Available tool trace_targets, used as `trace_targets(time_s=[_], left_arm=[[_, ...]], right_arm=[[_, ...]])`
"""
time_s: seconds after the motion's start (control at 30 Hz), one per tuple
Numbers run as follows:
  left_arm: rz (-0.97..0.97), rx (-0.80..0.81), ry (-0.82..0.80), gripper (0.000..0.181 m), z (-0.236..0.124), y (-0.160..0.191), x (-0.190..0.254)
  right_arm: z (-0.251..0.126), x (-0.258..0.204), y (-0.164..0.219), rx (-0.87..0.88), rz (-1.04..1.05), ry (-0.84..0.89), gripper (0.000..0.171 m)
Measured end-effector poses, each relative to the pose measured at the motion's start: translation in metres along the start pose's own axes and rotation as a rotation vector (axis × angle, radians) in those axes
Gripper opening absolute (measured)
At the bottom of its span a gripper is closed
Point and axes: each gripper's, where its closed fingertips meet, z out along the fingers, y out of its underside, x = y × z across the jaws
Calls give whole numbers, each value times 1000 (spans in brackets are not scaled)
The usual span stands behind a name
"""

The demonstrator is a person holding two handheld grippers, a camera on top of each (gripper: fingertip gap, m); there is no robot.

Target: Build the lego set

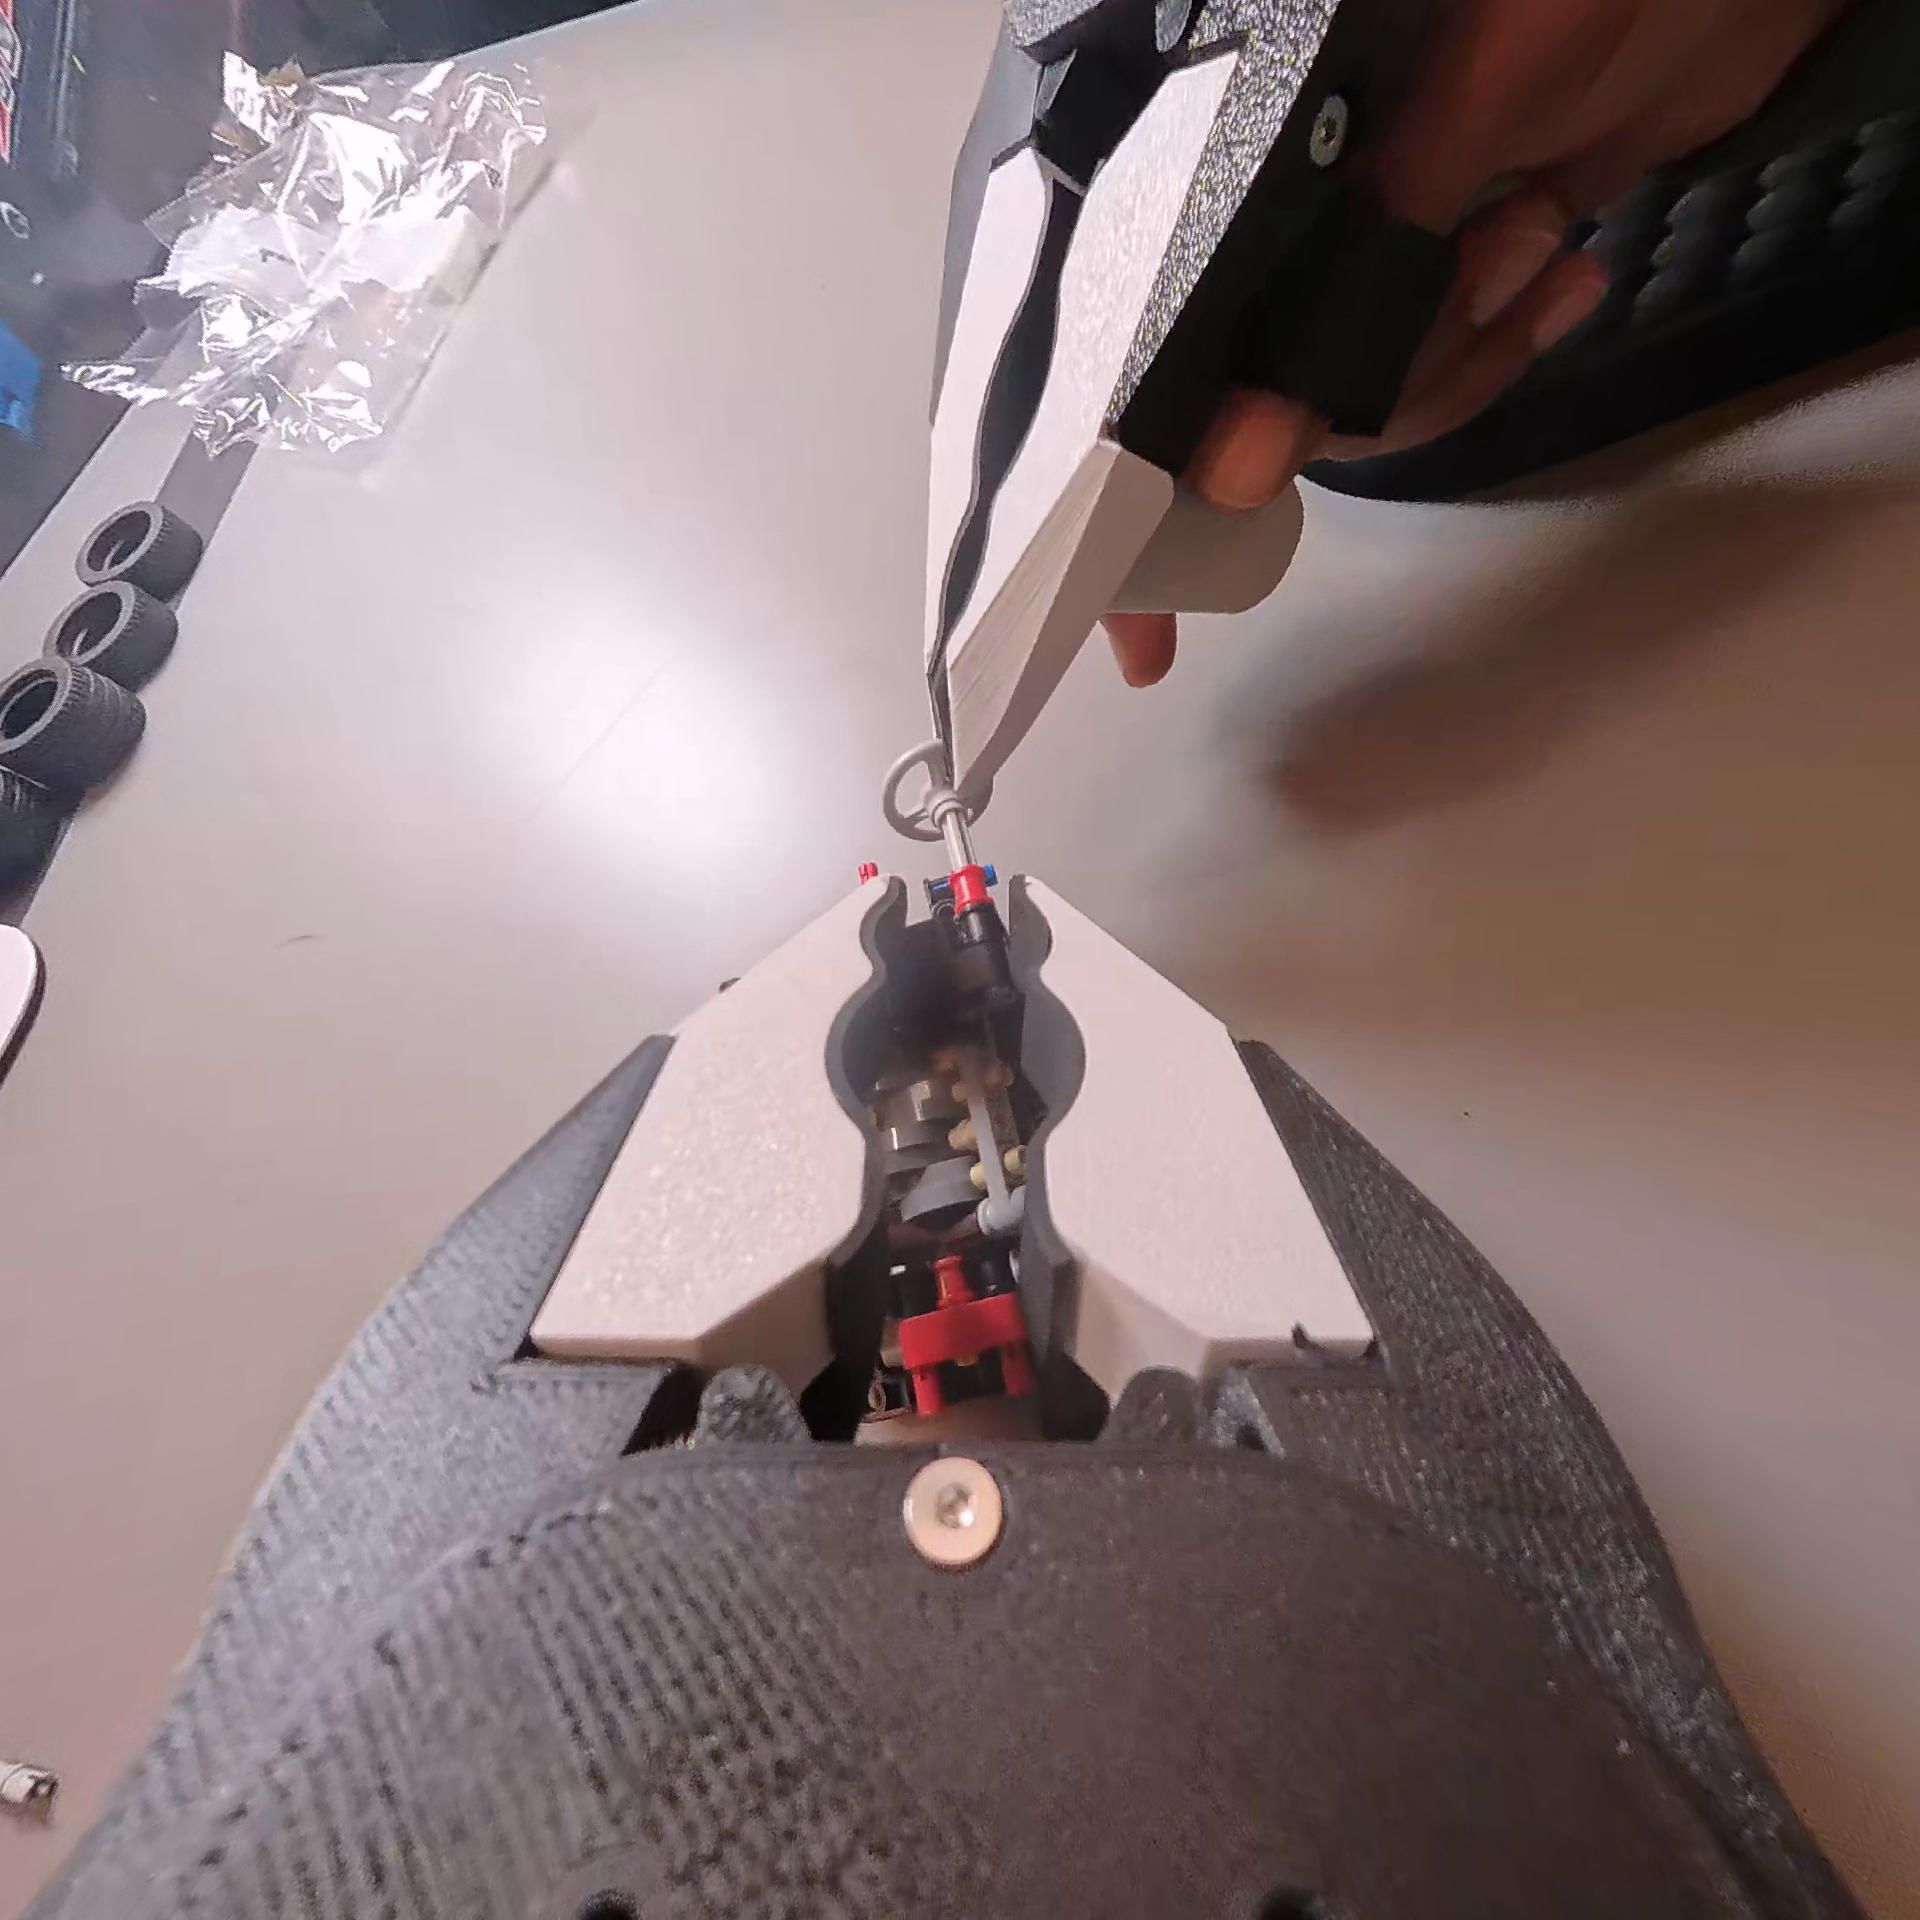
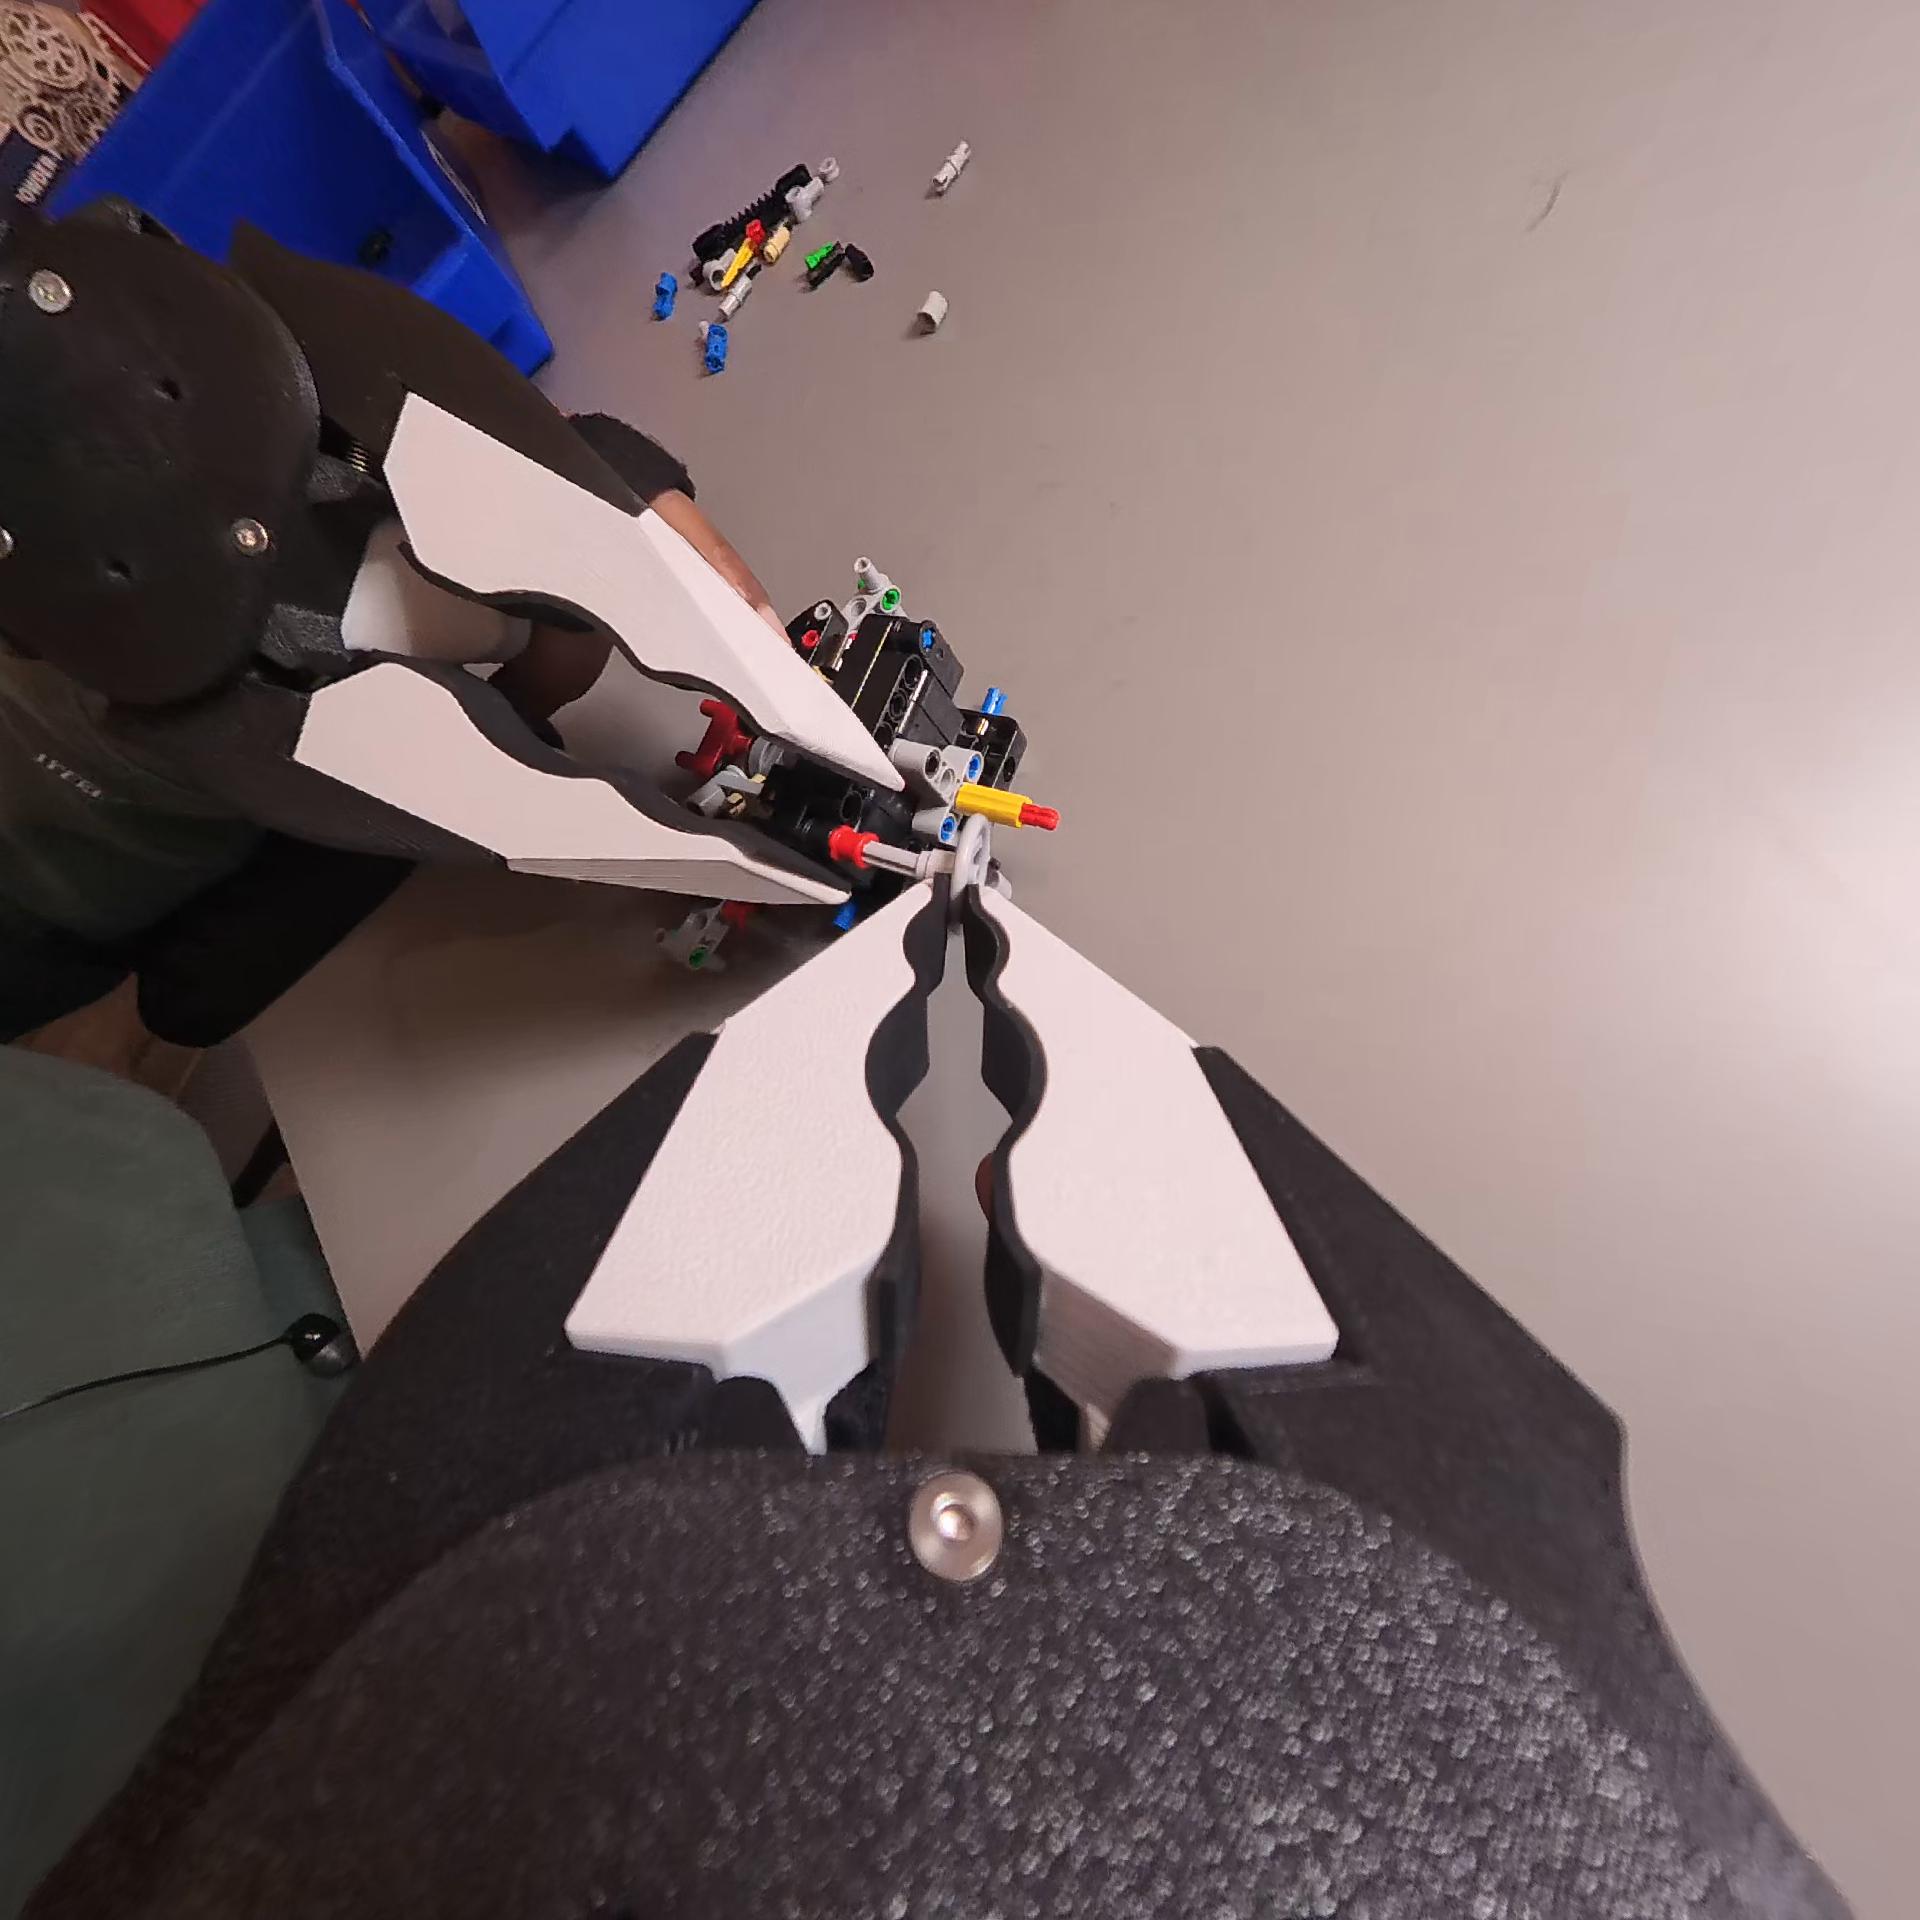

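Note:
My left gripper [image 1: 956,888] is shut on a black, grey and red lego assembly [image 1: 961,1132] that fills the gap between its white fingers. It also shows in the right wrist view [image 2: 871,836], holding the assembly [image 2: 904,717] just above the table. My right gripper [image 2: 961,896] is shut on a small grey steering wheel [image 2: 974,850] on a thin grey axle that runs into the assembly's front end. In the left wrist view the right gripper [image 1: 956,795] comes down from the upper right, and the wheel [image 1: 914,800] sits at its tips, just beyond a red bush [image 1: 971,885].
Black tyres [image 1: 135,545] line the left table edge, with a crumpled clear plastic bag [image 1: 312,260] behind them. A small red pin [image 1: 869,871] lies by the left fingertip. Several loose coloured pieces [image 2: 769,249] lie farther off, near blue bins [image 2: 281,156]. A hand [image 1: 1247,457] holds the right gripper. My left and right fingertips are right by each other.

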Motion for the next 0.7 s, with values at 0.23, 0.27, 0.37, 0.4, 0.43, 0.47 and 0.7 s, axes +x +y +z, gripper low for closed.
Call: trace_targets(time_s=[0.23, 0.27, 0.37, 0.4, 0.43, 0.47, 0.7], left_arm=[[-17, 8, -5, 15, 0, 1, 0], [-21, 9, -4, 15, 1, 1, 0], [-34, 13, 1, 12, 2, 1, 1], [-35, 13, 1, 11, 2, 0, 1], [-34, 13, 2, 10, 2, 0, 2], [-34, 13, 1, 9, 3, 0, 2], [-55, 20, -9, 6, 2, 2, -1]], right_arm=[[2, -2, 0, 13, 94, -49, 0], [2, -2, 1, 13, 102, -51, 0], [2, -2, 0, 5, 64, -10, 0], [2, -1, -1, 0, 37, 16, 0], [2, -1, -1, -6, 6, 45, 0], [2, -2, -2, -14, -27, 76, 0], [2, -3, -4, -35, -188, 228, 0]])
